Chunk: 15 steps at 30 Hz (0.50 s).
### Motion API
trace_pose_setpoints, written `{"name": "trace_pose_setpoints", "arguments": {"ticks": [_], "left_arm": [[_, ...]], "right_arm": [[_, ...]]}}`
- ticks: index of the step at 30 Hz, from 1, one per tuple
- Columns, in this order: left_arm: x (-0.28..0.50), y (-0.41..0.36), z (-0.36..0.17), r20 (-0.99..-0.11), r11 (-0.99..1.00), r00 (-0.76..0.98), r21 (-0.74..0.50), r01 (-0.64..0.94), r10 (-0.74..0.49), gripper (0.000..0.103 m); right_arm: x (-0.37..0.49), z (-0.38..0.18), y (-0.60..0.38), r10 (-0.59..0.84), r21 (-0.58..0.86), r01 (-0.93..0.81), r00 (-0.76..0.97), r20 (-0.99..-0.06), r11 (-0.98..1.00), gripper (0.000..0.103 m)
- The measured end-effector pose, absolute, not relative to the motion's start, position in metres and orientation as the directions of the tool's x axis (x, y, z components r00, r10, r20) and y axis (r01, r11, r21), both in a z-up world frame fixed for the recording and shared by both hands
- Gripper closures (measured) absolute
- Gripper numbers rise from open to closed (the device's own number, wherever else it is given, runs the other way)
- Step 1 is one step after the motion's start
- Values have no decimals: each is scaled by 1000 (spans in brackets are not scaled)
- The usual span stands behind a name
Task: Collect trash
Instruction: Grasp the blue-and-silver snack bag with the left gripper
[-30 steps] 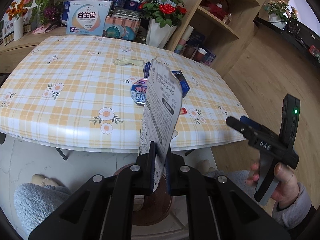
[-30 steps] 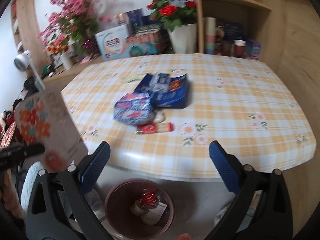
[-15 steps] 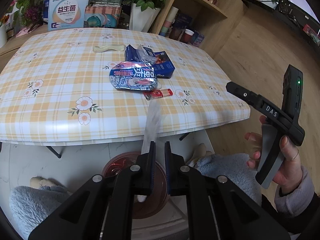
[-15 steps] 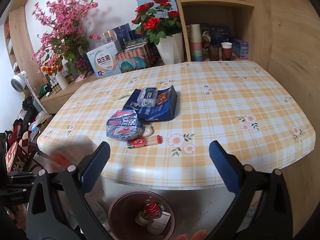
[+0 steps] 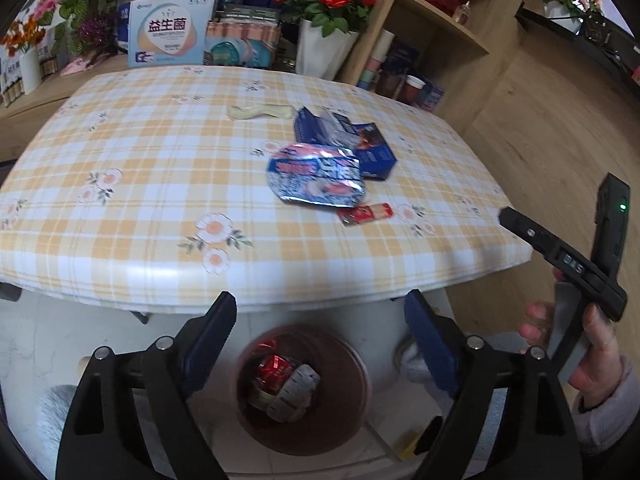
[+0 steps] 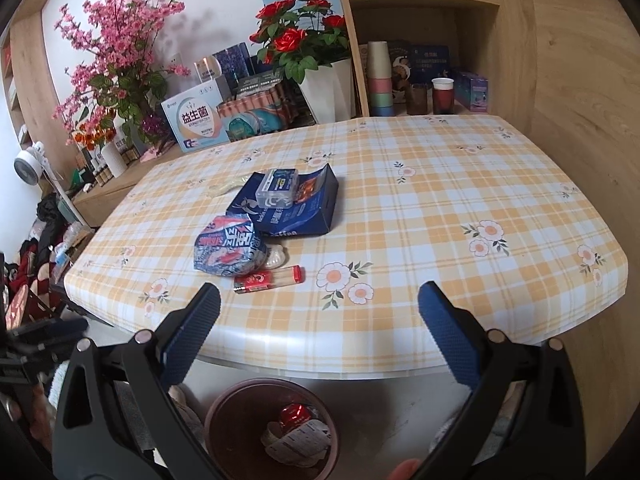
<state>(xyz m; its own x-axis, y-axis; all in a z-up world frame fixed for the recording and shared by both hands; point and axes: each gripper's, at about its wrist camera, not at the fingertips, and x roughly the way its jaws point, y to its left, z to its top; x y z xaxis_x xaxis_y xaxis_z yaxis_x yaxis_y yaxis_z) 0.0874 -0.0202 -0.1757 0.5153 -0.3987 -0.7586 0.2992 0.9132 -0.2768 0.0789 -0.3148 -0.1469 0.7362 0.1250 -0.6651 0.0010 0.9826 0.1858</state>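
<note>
Left tool [image 5: 320, 336] just spreading wide with nothing between its pads, hanging over the trash bin [image 5: 352, 368] holding the dropped wrapper [image 5: 294, 394], right tool [image 6: 320, 322] gaping empty, snack wrappers [image 6: 228, 250] lying on the counter [image 6: 440, 240] ahead

The left gripper [image 5: 320, 340] is pointing down, its jaws just opening wide — nothing between them. The right gripper [image 6: 320, 328] is gaping too, and a hand [image 5: 588, 360] is holding its handle.
</note>
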Motion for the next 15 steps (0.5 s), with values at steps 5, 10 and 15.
{"name": "trace_pose_setpoints", "arguments": {"ticks": [5,10,15], "left_arm": [[115,-20,-175,-769,930,542,-188,315,-339,19],[140,-37,-179,-766,921,576,-53,386,-285,19],[164,-71,-201,-773,881,594,99,462,-224,19]], "right_arm": [[93,-153,-317,129,178,-5,709,-693,984,5],[110,-160,-322,122,177,11,681,-722,984,5],[122,-167,-328,118,188,34,665,-737,982,5]]}}
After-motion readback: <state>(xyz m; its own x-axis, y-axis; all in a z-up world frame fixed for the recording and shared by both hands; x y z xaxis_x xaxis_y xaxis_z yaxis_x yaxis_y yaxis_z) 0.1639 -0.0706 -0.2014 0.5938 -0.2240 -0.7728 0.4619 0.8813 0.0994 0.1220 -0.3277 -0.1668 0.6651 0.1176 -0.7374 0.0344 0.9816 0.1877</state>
